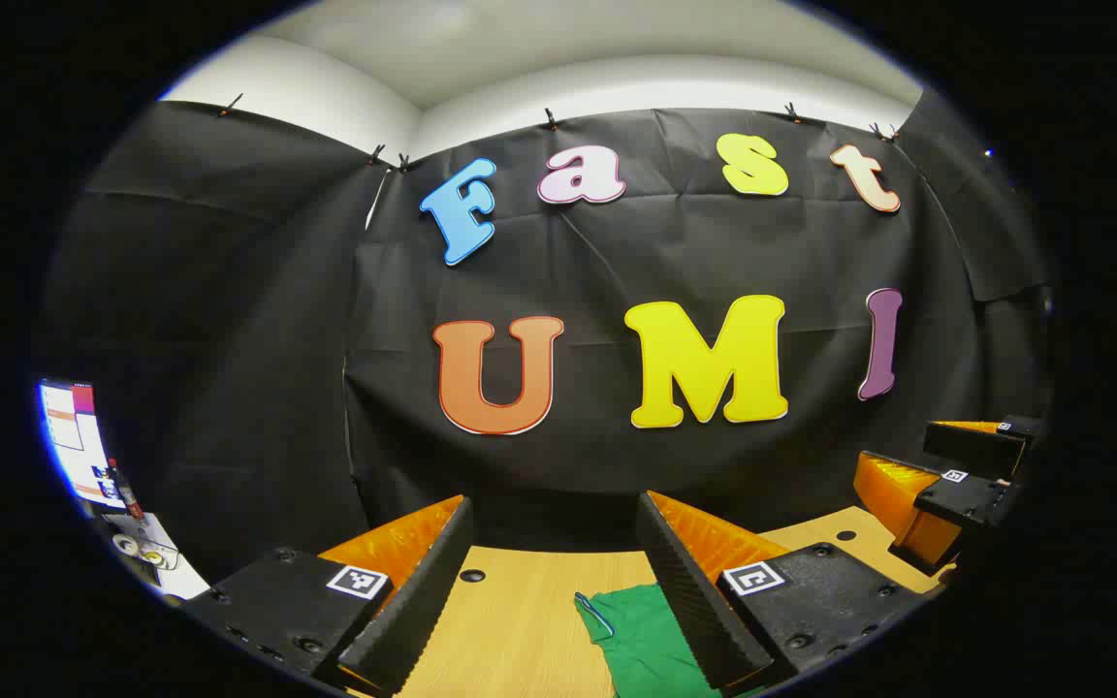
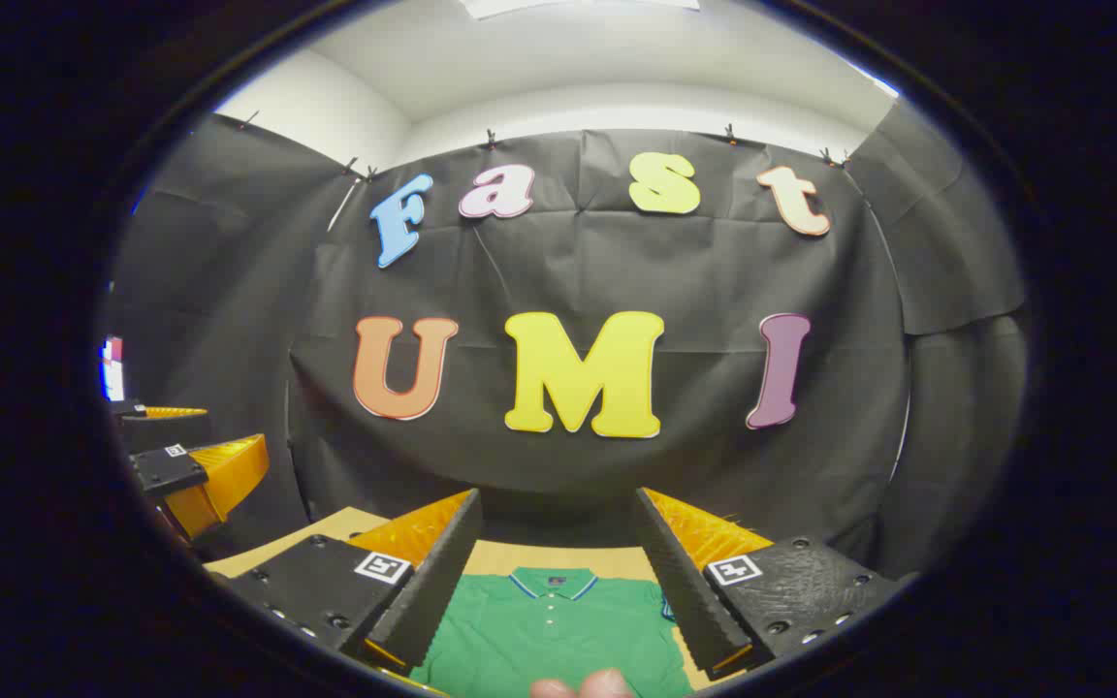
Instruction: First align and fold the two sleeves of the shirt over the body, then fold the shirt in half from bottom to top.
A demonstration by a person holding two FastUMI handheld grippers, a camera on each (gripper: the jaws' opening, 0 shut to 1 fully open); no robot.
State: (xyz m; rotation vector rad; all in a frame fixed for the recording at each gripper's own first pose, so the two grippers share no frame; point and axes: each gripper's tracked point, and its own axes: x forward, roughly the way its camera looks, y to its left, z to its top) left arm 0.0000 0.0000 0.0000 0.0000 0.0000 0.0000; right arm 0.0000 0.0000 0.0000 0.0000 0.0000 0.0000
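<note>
Both tools, left (image 1: 554, 572) and right (image 2: 554, 562), gape released above green shirt (image 2: 558, 630) on table (image 1: 510, 620).

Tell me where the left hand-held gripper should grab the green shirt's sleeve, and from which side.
Probably at the sleeve's outer cuff edge, coming down from above with the open left hand-held gripper. The green shirt lies flat, collar away, on the wooden table, so only a thin edge can be pinched. The right hand-held gripper is open over the body.
</note>
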